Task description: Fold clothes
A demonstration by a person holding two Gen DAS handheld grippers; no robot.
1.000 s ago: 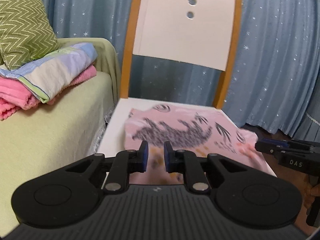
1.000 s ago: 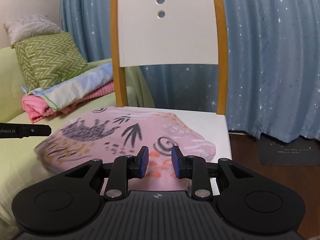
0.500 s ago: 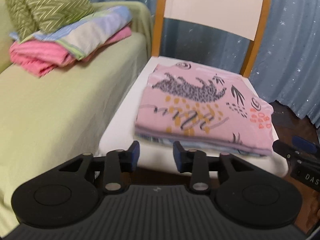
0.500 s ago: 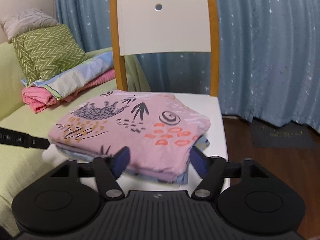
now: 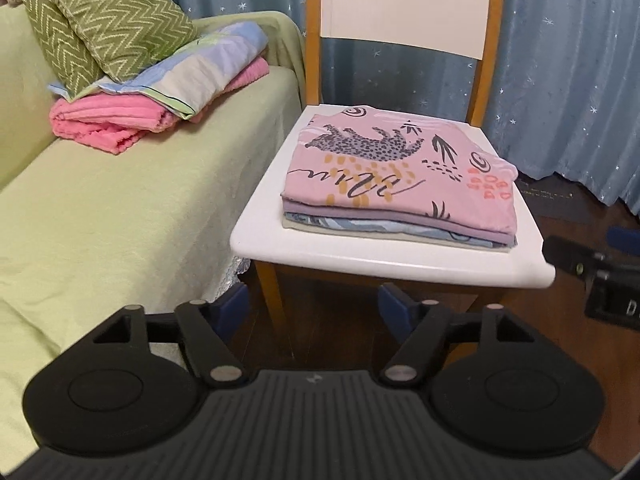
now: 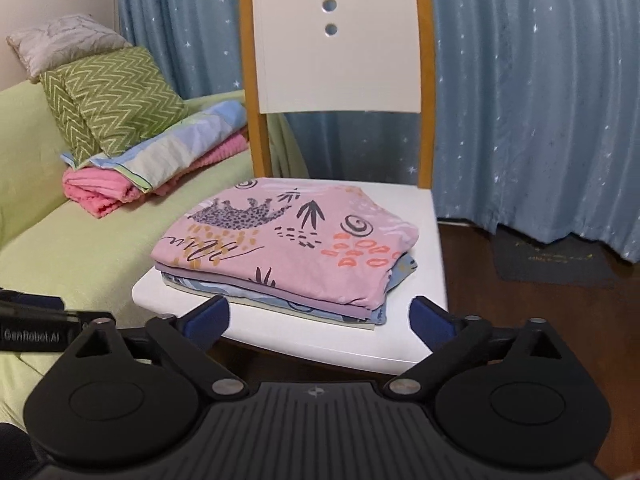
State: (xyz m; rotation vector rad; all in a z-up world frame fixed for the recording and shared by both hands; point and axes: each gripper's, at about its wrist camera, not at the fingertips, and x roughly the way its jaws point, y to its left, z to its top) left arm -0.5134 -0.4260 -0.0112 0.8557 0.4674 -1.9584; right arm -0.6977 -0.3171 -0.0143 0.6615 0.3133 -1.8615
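Both tools clear of the work: the left gripper and right gripper hang short of the chair's front edge, jaws opening with nothing between them — a stance that reads as release after placing. Beyond them the pink printed garment lies folded flat atop a small stack of clothes, squared on the white chair seat. Farther left, folded blankets and a green pillow rest on the sofa — apparently finished.
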